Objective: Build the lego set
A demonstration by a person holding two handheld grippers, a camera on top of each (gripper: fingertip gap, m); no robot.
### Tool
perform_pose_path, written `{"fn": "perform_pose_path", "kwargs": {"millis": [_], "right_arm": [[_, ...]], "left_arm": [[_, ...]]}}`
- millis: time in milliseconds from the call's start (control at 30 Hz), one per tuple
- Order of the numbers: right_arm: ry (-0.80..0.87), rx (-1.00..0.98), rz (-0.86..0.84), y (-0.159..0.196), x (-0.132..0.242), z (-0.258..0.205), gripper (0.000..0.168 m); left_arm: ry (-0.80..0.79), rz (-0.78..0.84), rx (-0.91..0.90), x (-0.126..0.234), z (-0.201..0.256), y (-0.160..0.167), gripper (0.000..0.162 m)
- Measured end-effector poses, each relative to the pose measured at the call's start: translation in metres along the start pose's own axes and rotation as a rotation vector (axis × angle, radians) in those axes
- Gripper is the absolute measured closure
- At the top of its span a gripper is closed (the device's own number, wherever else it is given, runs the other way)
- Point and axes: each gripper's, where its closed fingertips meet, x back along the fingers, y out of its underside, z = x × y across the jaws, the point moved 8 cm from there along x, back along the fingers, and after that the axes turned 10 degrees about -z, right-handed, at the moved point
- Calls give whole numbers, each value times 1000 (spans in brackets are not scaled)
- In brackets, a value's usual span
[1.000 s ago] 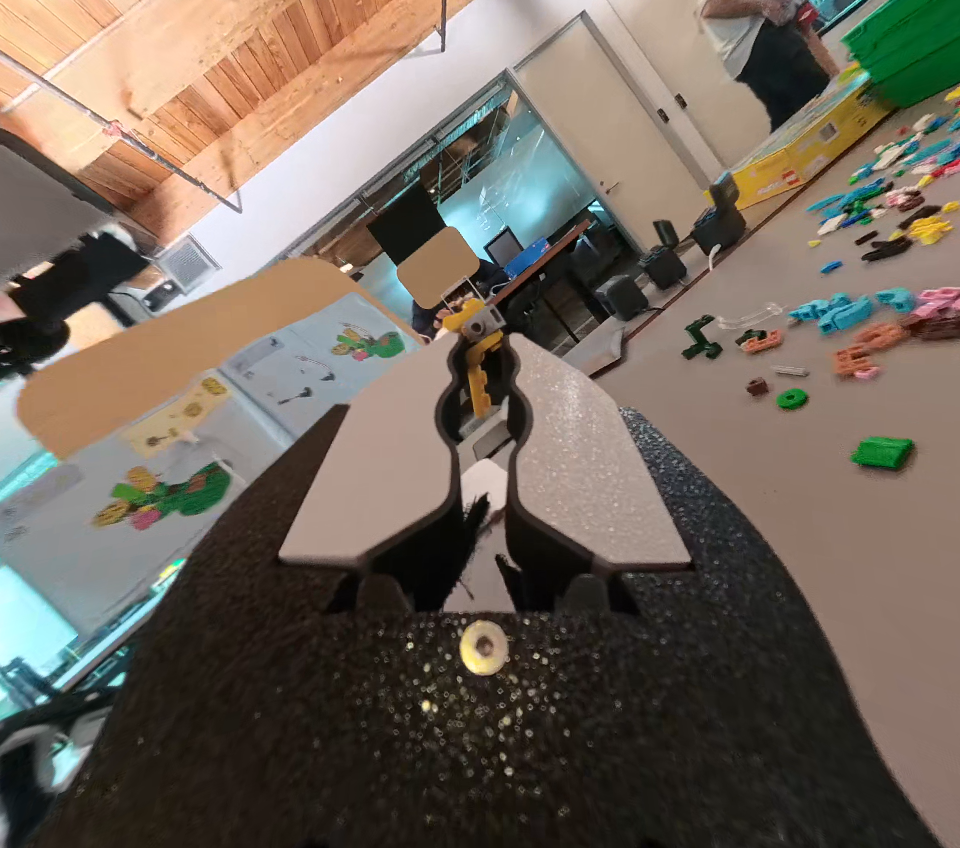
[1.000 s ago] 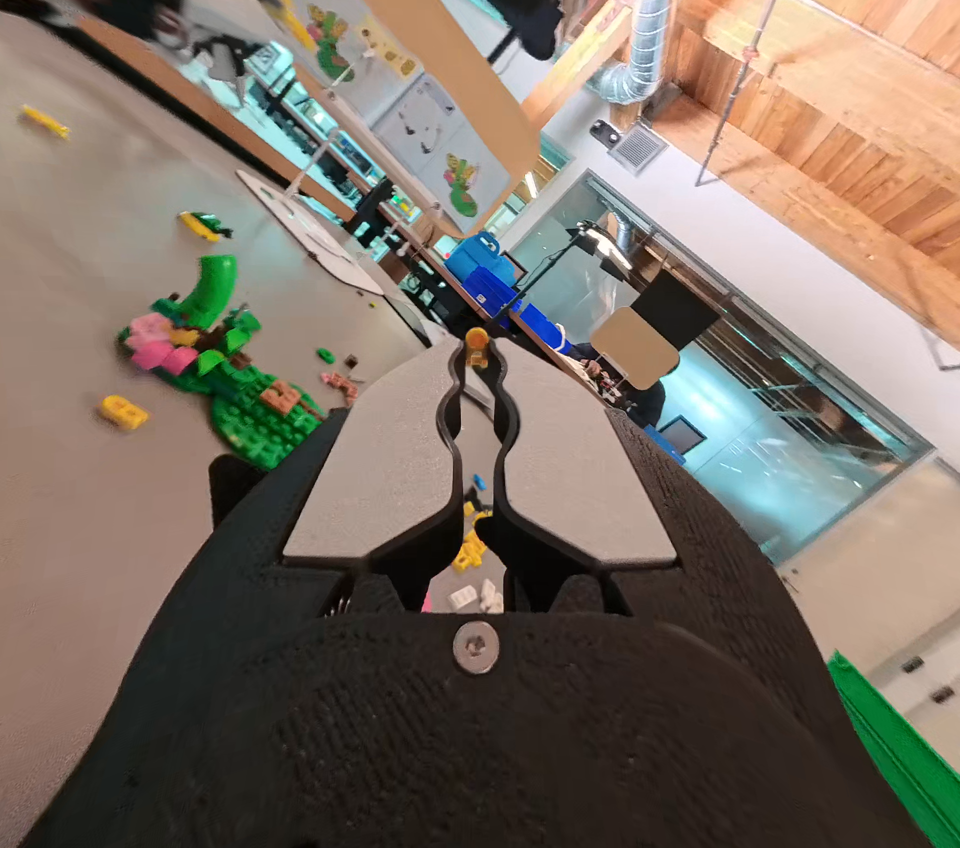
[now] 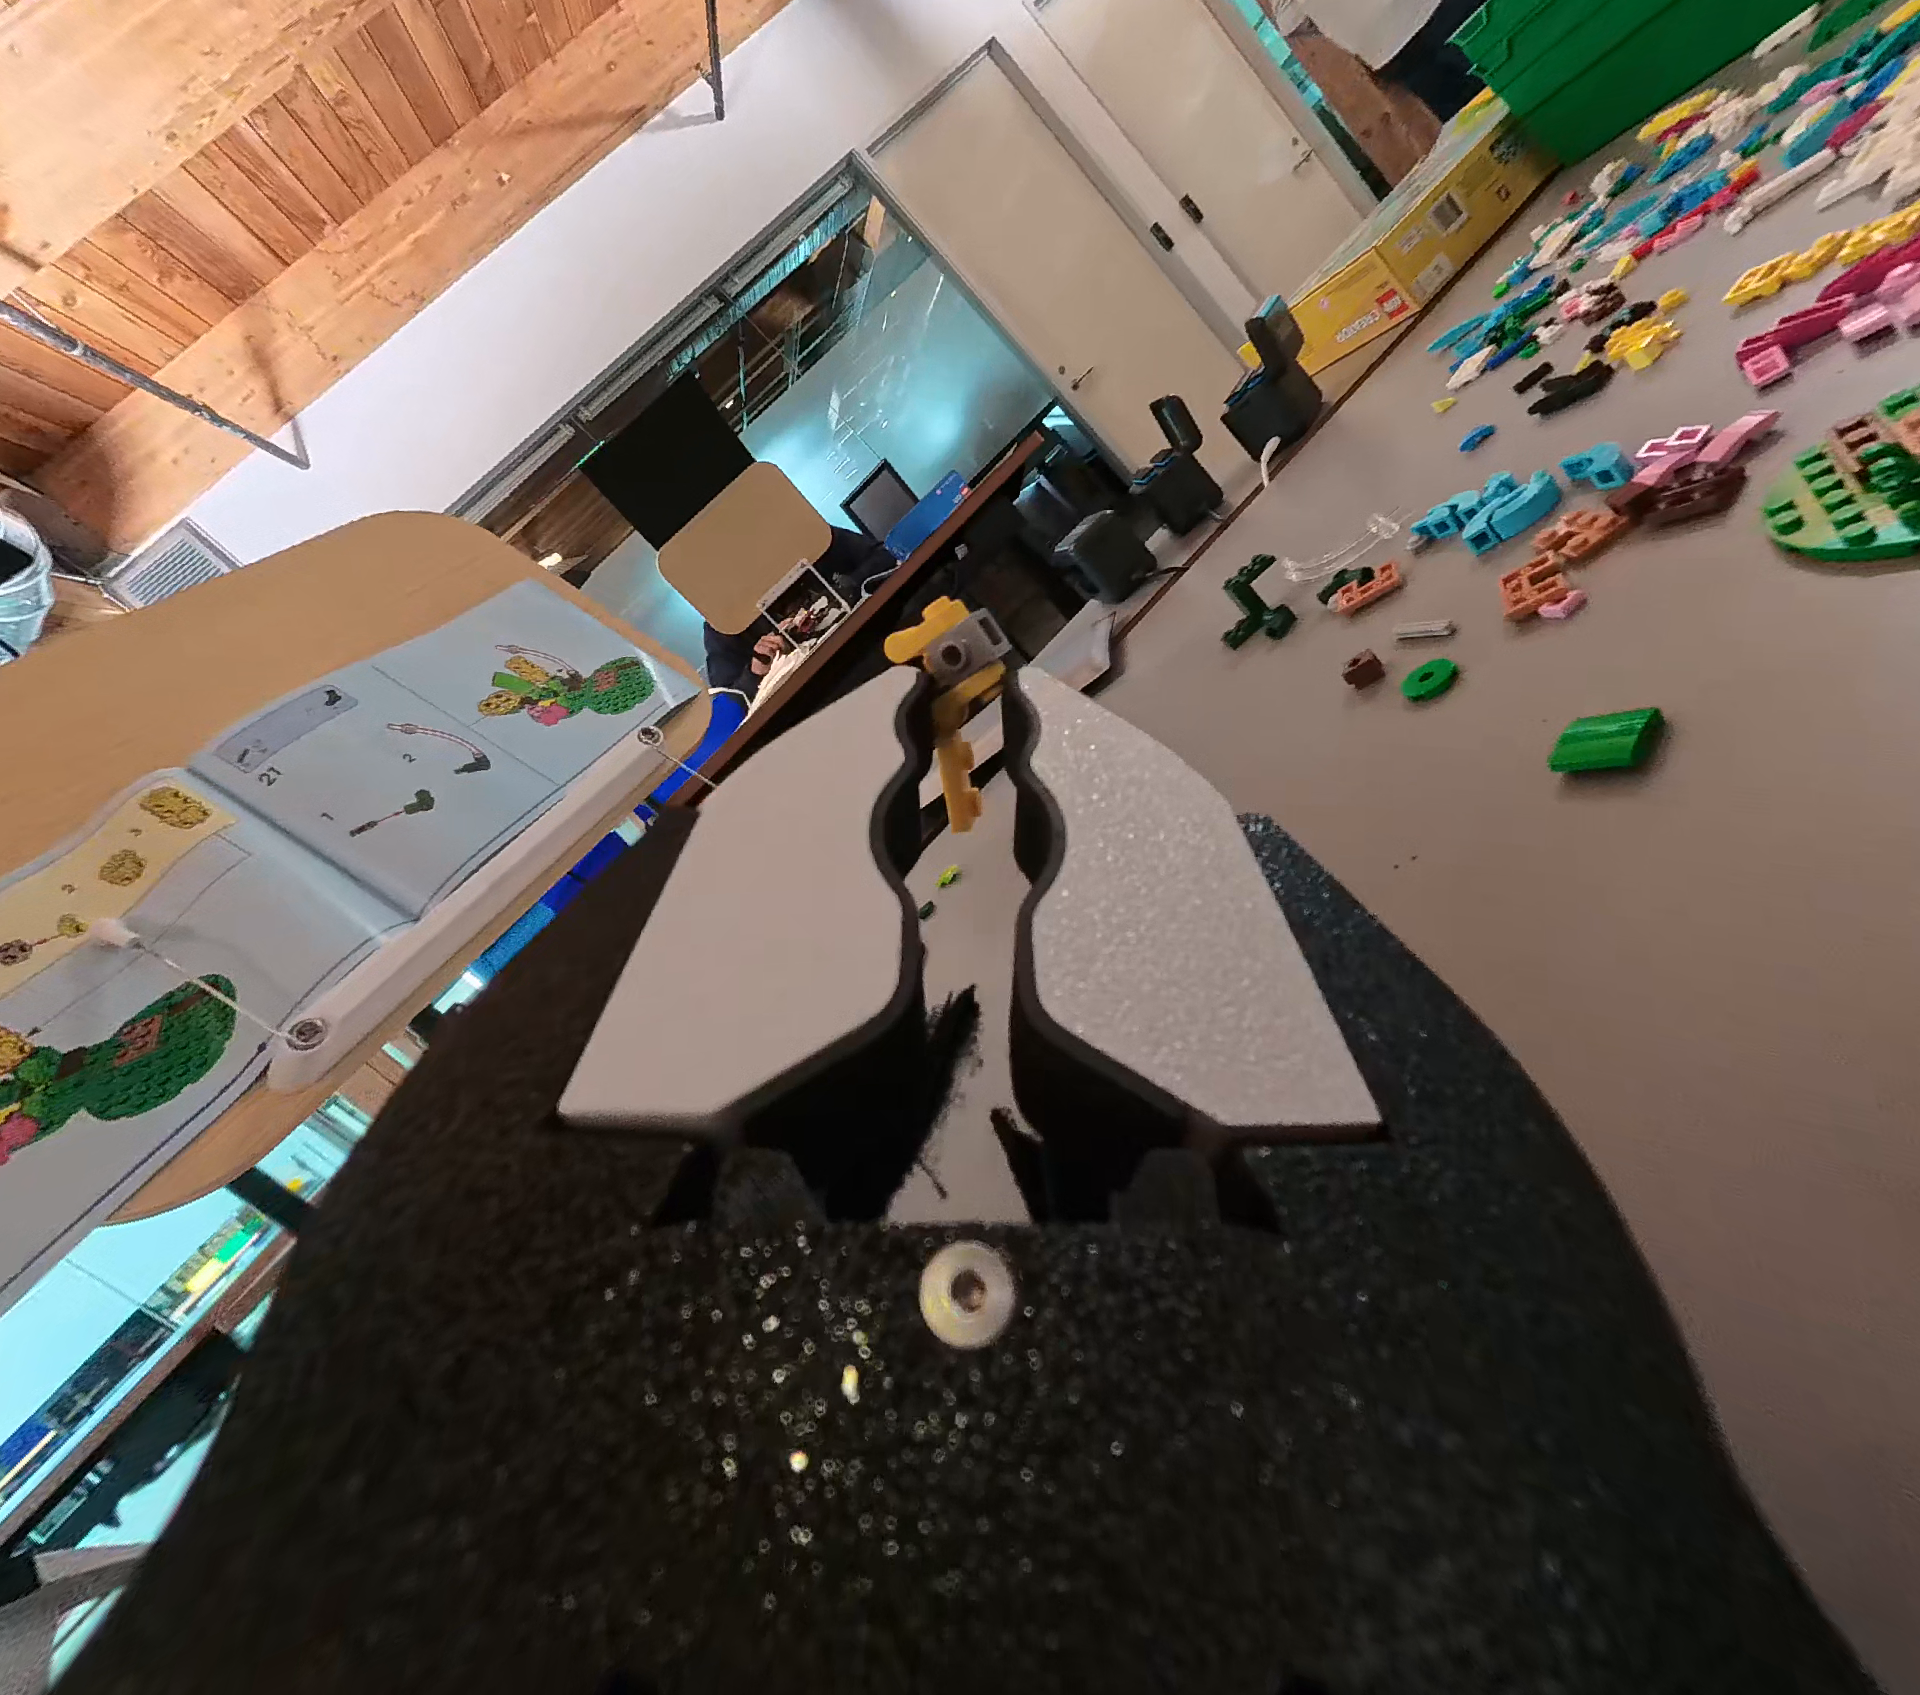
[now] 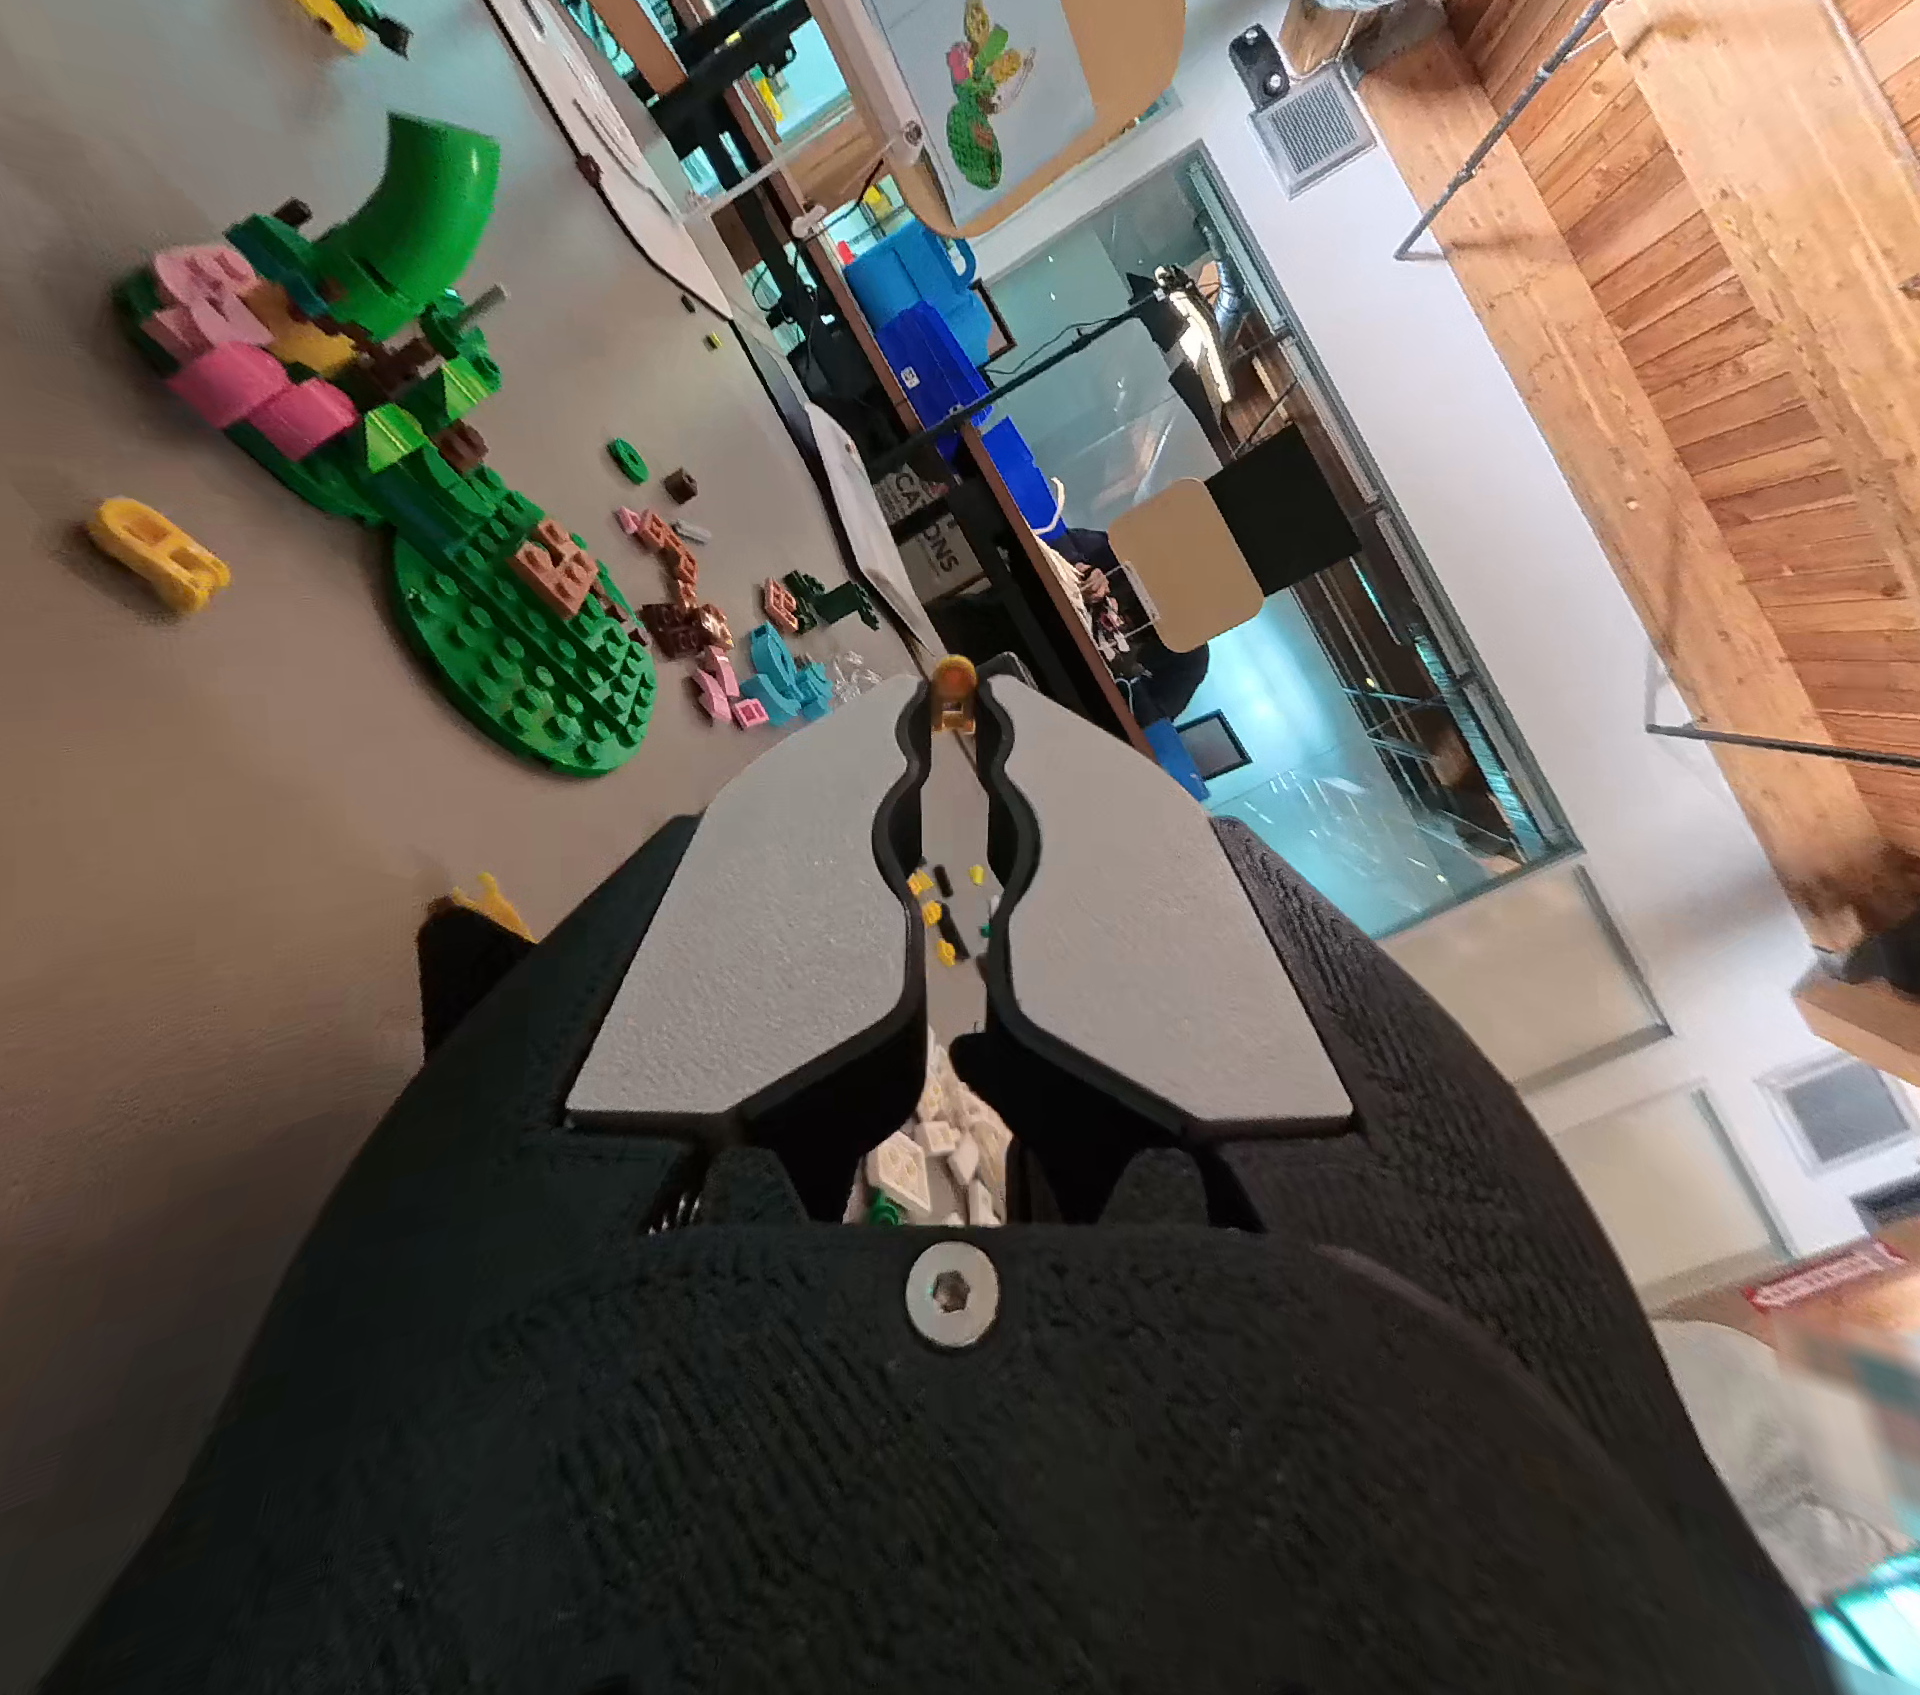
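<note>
while the left gripper pinches a yellow-and-grey piece, the right gripper clamps an orange stud.

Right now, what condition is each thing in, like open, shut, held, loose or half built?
left gripper: shut on yellow and grey piece, held off the table.
right gripper: shut on small orange piece.
green plant model: half built, resting on the table.
instruction booklet: open, clipped to a stand.
loose bricks: scattered, unattached.
yellow box: lying on the table.

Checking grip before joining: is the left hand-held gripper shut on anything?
Shut: the left hand-held gripper pinches a yellow-and-grey Lego piece between its tips.
</note>
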Motion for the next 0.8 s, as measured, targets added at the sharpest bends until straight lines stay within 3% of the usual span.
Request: {"fn": "perform_pose_path", "kwargs": {"millis": [167,367,500,667,800], "right_arm": [[17,6,-21,1,-1,1,163],[-20,-128,-37,7,-1,11,163],[-211,-289,-109,11,-1,14,162],[-487,-298,-294,9,4,19,163],[-665,-495,-466,20,2,19,163]], "left_arm": [[0,11,-6,2,1,-2,150],[-52,-5,11,9,-3,-5,150],[-108,-24,48,28,-5,-10,150],[-157,-40,41,51,-3,-16,150],[-177,-52,58,55,-6,-15,150]]}}
